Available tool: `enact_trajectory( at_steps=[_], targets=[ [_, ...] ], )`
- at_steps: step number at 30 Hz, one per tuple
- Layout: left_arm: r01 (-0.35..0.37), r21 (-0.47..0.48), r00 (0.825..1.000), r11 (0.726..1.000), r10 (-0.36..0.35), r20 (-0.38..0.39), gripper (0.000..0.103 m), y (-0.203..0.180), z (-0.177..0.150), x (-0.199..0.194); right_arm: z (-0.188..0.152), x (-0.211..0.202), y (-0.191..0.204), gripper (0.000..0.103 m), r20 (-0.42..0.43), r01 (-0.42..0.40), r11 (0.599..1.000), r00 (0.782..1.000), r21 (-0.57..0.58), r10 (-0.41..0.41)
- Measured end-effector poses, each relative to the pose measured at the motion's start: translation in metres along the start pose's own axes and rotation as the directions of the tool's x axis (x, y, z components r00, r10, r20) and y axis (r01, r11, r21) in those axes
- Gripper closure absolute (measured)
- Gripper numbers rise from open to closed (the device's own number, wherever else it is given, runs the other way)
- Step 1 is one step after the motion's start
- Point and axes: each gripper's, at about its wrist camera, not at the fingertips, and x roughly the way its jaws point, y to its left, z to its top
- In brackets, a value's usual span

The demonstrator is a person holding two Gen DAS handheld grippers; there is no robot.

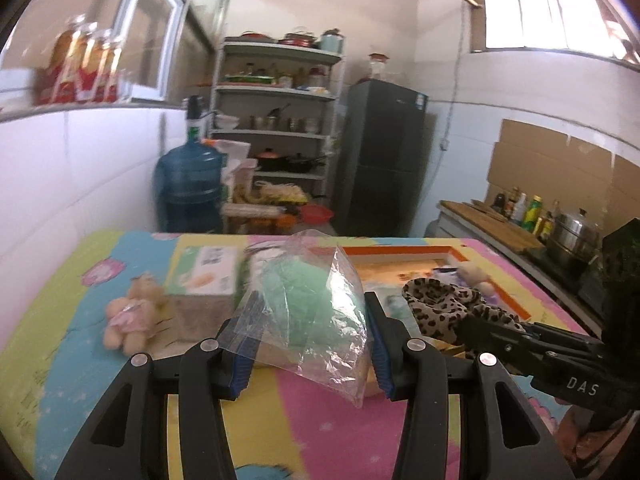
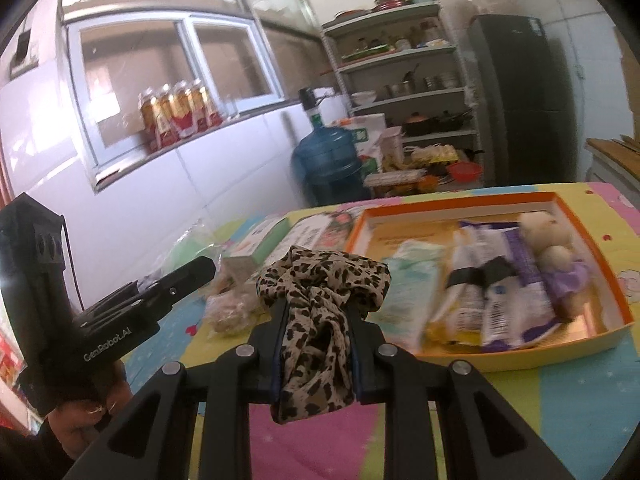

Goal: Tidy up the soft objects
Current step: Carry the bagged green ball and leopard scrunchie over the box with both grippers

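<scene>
Two grippers loaded. Far left on table (image 1: 60,360): pink bear (image 1: 130,314), loose. Left gripper (image 1: 306,344): jaws wide apart, clear bag (image 1: 316,320) with green stuffing between them, contact with pads unclear, bag sagging. Right gripper (image 2: 316,344): jaws clamped on leopard scarf (image 2: 320,280), bunched above, tail hanging below. Tray (image 2: 460,206) lies ahead-right of right jaws, near, long axis left-right; holds packets and purple bear (image 2: 554,256). Right hand nearer tray; judged next: scarf into tray's bare near-left part.
</scene>
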Motion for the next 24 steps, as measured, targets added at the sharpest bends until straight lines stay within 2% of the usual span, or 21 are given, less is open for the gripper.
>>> enact_trajectory(
  at_steps=[5,14,24],
  targets=[
    [0.040,0.030,0.999,0.999,-0.040,-0.006,0.053,-0.028,0.008,0.016,0.005,-0.015,-0.025,0.078,0.036,0.033,0.999,0.999,0.031,-0.034],
    [0.063,0.078,0.998,0.995,-0.062,-0.014,0.053,-0.069,0.023,0.046,0.017,-0.032,-0.066,0.078,0.082,0.084,0.994,0.993,0.065,-0.089],
    [0.068,0.087,0.997,0.994,-0.065,-0.039,0.053,-0.095,0.045,0.090,0.041,-0.026,-0.091,0.078,0.105,0.109,0.993,0.988,0.050,-0.114]
  ],
)
